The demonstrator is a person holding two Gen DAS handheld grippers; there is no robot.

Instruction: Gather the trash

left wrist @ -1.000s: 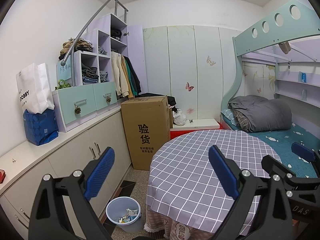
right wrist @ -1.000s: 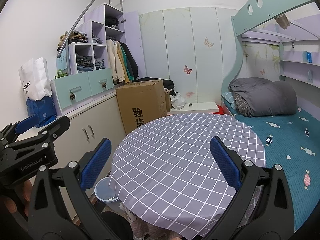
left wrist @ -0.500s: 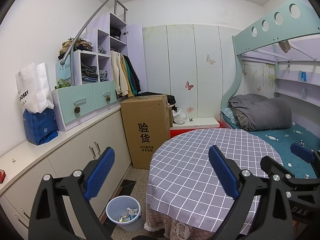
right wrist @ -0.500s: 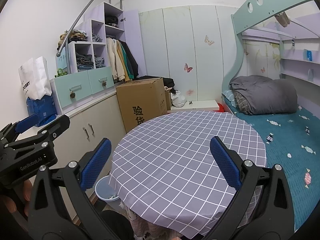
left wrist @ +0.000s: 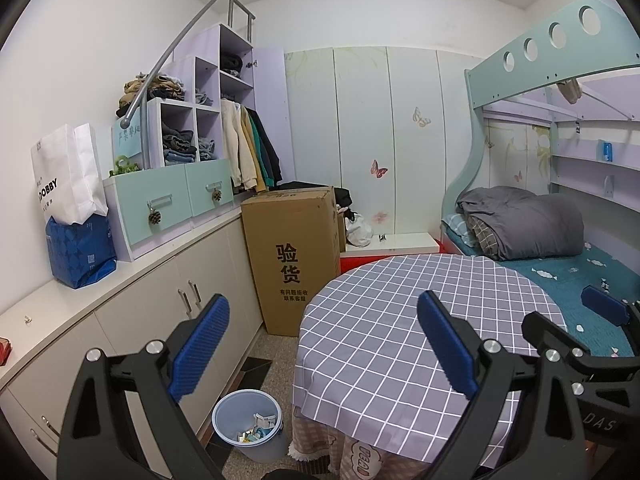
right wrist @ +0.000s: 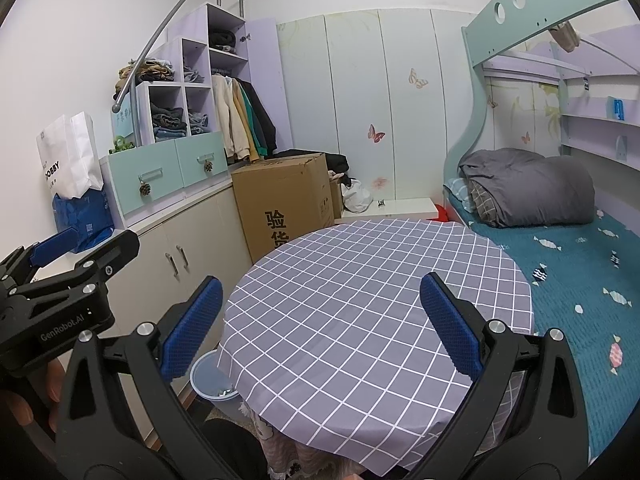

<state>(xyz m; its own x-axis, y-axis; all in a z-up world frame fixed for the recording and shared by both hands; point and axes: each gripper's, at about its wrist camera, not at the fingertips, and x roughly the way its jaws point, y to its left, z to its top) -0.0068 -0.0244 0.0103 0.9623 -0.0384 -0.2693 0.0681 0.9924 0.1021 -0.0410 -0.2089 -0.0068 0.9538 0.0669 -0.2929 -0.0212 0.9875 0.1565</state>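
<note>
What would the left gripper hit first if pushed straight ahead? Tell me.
Probably the checked tablecloth: the open left gripper points over the table's near-left edge. If it clears the top, the cardboard box comes next; depth is unclear.

A round table (left wrist: 420, 320) with a grey checked cloth stands beside a bunk bed (left wrist: 560, 268) bearing a rolled grey duvet (left wrist: 524, 222). A tall cardboard box (left wrist: 292, 256) stands on the floor against the low cabinets (left wrist: 168, 300). On the cabinet top: a blue bag (left wrist: 80, 252) holding a white paper bag (left wrist: 68, 176), and a drawer unit (left wrist: 172, 200) with cubby shelves of folded clothes (left wrist: 178, 146)
</note>
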